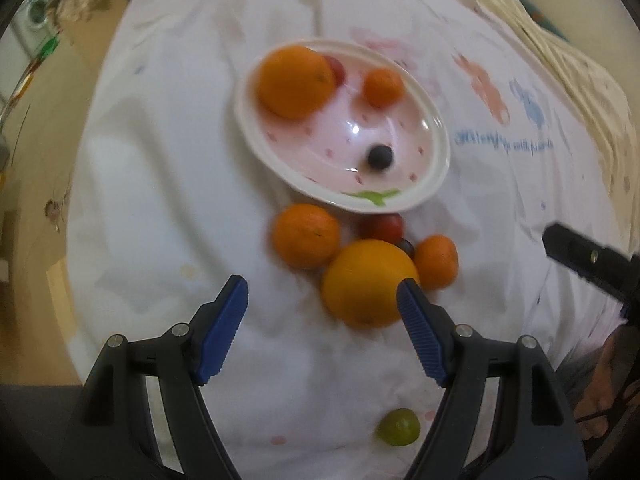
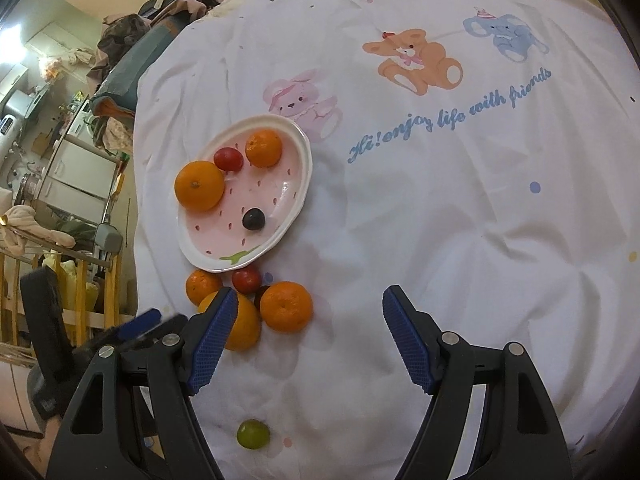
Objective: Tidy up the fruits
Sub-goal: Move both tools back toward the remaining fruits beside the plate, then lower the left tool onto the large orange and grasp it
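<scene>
Left wrist view: the left gripper hangs over the white printed bedsheet, jaws spread wide and holding nothing.
Right wrist view: the right gripper is also spread wide and empty, above bare sheet.
Plate: a white oval plate with a pink speckled centre lies ahead of both grippers, up the sheet. It holds a big orange, a small mandarin, a red cherry tomato and a dark grape.
Loose fruit: a cluster lies between the plate's near rim and the left gripper: a large yellow-orange orange, a mandarin on its left, a smaller mandarin on its right, a red tomato behind, and a dark grape tucked among them.
Green grape: a lone round green grape sits back near the left gripper's base, well apart from the cluster.
Key relation: the large orange lies just ahead and right of centre of the left gripper, overlapping its right fingertip in view; contact cannot be judged.
Nearer hand: probably the left; from the right gripper the cluster lies off past its left finger.
Long axis: the fruit is round, so approach angle matters little.
Likely next: shift right, close on the orange, carry it forward to the plate.
</scene>
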`<action>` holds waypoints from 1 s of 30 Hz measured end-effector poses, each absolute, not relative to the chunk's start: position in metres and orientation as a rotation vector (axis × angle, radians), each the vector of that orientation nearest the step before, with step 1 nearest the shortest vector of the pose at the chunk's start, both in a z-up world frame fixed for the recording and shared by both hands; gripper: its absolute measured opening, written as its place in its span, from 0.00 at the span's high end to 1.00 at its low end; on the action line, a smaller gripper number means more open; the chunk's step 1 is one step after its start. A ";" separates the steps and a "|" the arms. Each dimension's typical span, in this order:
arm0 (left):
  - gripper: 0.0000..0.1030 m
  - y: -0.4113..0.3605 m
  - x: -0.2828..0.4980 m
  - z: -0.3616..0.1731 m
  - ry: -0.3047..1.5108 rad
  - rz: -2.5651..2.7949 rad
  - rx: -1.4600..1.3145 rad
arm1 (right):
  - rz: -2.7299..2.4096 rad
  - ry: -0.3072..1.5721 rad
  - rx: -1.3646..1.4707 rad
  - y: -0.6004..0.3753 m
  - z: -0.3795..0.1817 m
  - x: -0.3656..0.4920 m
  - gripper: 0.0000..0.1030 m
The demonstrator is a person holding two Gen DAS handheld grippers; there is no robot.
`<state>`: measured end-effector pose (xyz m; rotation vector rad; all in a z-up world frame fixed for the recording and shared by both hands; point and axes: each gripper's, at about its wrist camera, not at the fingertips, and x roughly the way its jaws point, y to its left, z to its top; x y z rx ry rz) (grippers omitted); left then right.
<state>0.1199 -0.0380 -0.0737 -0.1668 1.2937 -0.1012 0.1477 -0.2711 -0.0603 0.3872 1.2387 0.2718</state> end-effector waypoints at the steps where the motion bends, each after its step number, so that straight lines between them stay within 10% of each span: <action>1: 0.28 -0.043 0.120 -0.075 1.300 -0.106 -0.154 | 0.262 1.241 0.390 -0.273 -0.061 0.148 0.25; 30: 0.46 -0.066 0.127 -0.104 1.380 -0.124 -0.150 | 0.234 1.227 0.471 -0.291 -0.060 0.151 0.24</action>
